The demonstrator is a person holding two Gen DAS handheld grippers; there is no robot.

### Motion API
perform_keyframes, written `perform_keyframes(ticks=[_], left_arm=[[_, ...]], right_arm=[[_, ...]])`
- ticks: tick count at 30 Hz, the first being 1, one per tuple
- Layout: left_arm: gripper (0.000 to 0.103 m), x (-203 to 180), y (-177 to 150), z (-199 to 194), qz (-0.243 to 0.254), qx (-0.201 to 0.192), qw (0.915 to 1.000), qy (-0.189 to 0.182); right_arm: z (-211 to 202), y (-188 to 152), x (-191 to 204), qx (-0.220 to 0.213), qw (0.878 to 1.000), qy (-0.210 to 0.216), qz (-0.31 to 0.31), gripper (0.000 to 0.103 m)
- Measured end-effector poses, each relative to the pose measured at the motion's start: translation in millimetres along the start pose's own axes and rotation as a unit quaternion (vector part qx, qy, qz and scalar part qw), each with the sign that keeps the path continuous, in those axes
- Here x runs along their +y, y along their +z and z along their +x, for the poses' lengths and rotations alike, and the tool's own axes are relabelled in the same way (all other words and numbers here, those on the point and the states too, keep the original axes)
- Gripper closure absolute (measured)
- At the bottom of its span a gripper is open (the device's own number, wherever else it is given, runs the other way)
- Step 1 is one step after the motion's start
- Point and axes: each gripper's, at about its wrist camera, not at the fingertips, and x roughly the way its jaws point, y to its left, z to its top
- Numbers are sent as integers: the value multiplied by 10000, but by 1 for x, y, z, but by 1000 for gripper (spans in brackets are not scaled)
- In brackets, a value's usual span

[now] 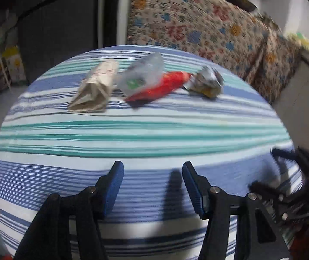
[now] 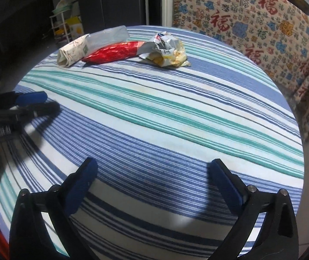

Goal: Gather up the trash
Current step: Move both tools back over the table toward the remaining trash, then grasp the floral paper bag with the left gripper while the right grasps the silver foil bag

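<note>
A: What surface is shown?
B: A round table under a striped cloth (image 2: 154, 117), with a patterned sofa (image 2: 262, 21) behind it.

A: What is nearest?
B: The right gripper (image 2: 152, 173), jaws spread wide and empty, and the left gripper (image 1: 152, 171), jaws parted and empty. Both hang over bare cloth at the near edge.

A: And the trash?
B: At the far side, in a row. From the left: a folded paper packet (image 2: 70, 53), a clear plastic wrapper (image 2: 109, 36) lying over a red foil wrapper (image 2: 113, 53), and a crumpled snack bag (image 2: 167, 49).

A: How should the reach be done?
B: Probably take an end piece first, the snack bag for the right gripper, jaws kept wide and straddling the crumple before closing, so the overlapped wrappers are not dragged.
</note>
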Motion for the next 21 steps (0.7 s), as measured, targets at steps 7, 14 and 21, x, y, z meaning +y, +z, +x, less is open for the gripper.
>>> perform_keyframes(ticks=[7, 14, 21], left_arm=[[36, 56, 57, -7, -569, -333, 9976, -188], [36, 38, 92, 20, 625, -172, 9976, 242], [70, 35, 81, 26, 1035, -206, 9939, 318]], right_arm=[[-1, 2, -2, 5, 10000, 14, -10, 0], [-1, 1, -2, 3, 10000, 18, -14, 0], [0, 3, -4, 2, 10000, 33, -26, 0]])
